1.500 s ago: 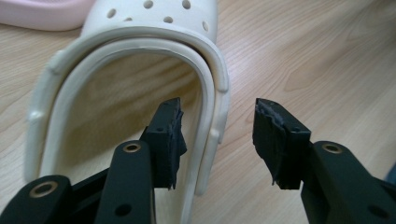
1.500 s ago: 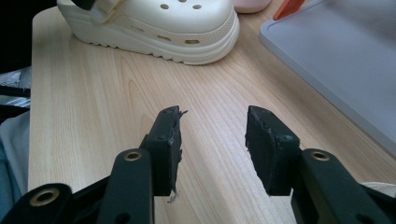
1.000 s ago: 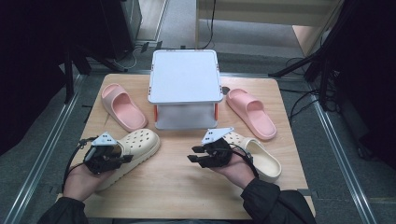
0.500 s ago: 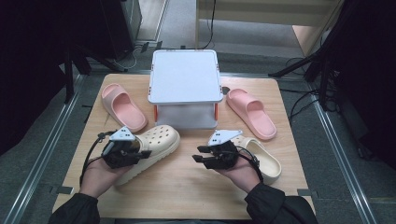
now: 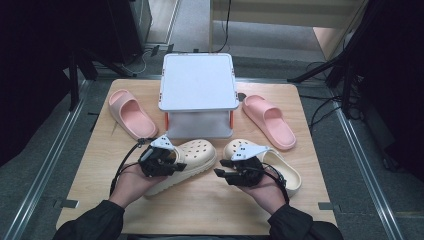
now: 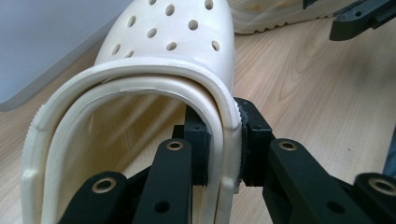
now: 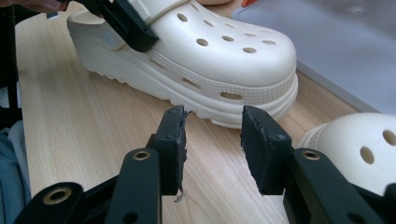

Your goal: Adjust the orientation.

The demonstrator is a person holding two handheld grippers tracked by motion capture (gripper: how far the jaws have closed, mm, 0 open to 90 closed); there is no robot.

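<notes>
Item: cream clog [image 5: 187, 162], left of a pair, lying on the wooden table [image 5: 210, 210] directly in front of the white two-tier stand [image 5: 199, 82]. Long axis ran from heel at about 8 o'clock to toe at about 2 o'clock in the high view, toe pointing toward the stand's base.

Holder: left gripper [image 5: 165, 165], clamped on the clog's side wall near the heel opening; in the left gripper view one pad [image 6: 198, 144] sat inside the rim, the other outside, pressing the wall between them.

Second item: matching cream clog [image 5: 265, 162], at 3 o'clock from the first, toe toward 10 o'clock, the two toes near but apart.

Right gripper [image 5: 225, 175]: jaws partly spread, nothing between them, aimed toward 9 o'clock at the held clog's toe, which lay just ahead of the fingertips [image 7: 261, 140]. The second clog lay just beside this hand, on its 2 o'clock side.

Also present: two pink slides [image 5: 132, 112] [image 5: 270, 120], at 10 and 2 o'clock of the stand.
</notes>
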